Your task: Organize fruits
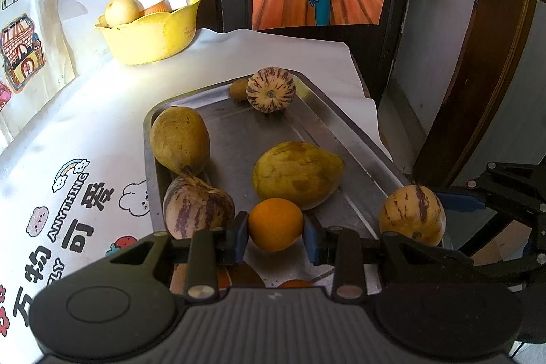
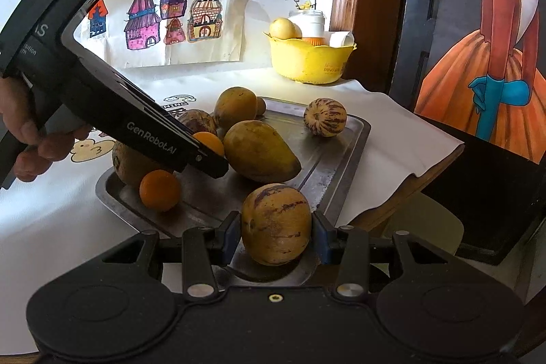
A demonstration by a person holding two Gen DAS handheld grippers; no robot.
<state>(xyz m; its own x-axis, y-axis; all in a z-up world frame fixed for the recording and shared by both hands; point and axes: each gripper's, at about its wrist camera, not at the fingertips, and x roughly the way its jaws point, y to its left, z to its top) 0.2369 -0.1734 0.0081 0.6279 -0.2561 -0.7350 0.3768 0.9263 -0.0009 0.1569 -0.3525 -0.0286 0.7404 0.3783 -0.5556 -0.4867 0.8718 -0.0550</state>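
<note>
Gripping is the step in hand at both claws. By the left gripper (image 1: 275, 239) an orange (image 1: 275, 224) is clasped between the blue pads at the tray's near edge, and by the right gripper (image 2: 277, 236) a striped melon (image 2: 275, 224) is clasped at the tray's near right corner. Whether either fruit is lifted clear of the tray (image 1: 239, 132) or merely rested on it cannot be told.

Outward on the tray, a mango (image 1: 297, 174) is seen at mid-tray just beyond the orange, a second striped melon (image 1: 198, 207) at the near left, a pear-shaped fruit (image 1: 179, 139) along the left rim, and a third striped melon (image 1: 270, 89) with a small brown fruit (image 1: 239, 89) at the far end. A second orange (image 2: 160, 190) is seen at the near left in the right view. Well beyond the tray's far left corner a yellow bowl (image 1: 153, 36) is stood, already loaded with fruit and jars.

The next move is judged to call for both fruits to be raised clear of the rim and carried to like kinds, with the grip kept firm, since round fruit may roll.
</note>
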